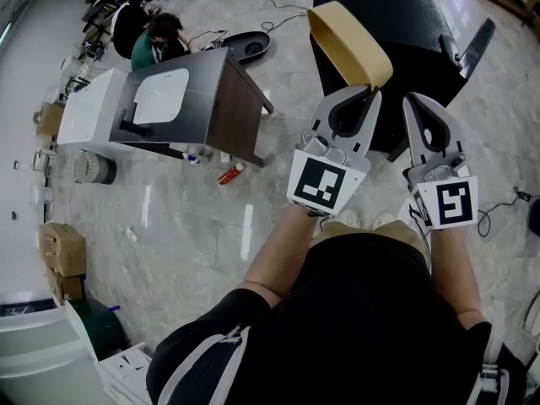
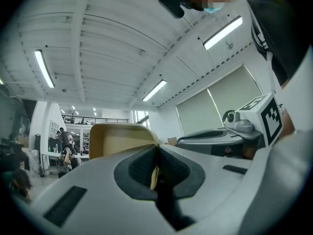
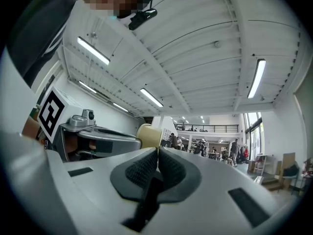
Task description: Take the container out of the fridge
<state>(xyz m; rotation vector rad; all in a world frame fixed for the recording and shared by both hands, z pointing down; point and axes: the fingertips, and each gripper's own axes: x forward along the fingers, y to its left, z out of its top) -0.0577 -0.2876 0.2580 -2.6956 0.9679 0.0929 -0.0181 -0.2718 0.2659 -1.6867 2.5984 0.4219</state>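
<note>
Container [image 1: 350, 45]: tan, thin-walled, probably light and slightly flexible; raised at 12 o'clock of the left gripper [image 1: 369, 93].
Left jaws: clenched on its rim wall, a sound hold.
Right gripper [image 1: 418, 99]: jaws pressed together, empty.

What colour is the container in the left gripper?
The container is tan, clearest in the head view.

We lose half the container [image 2: 122, 138] behind the left gripper [image 2: 156, 151]; people [image 2: 63, 138] at 9 o'clock are too small.
</note>
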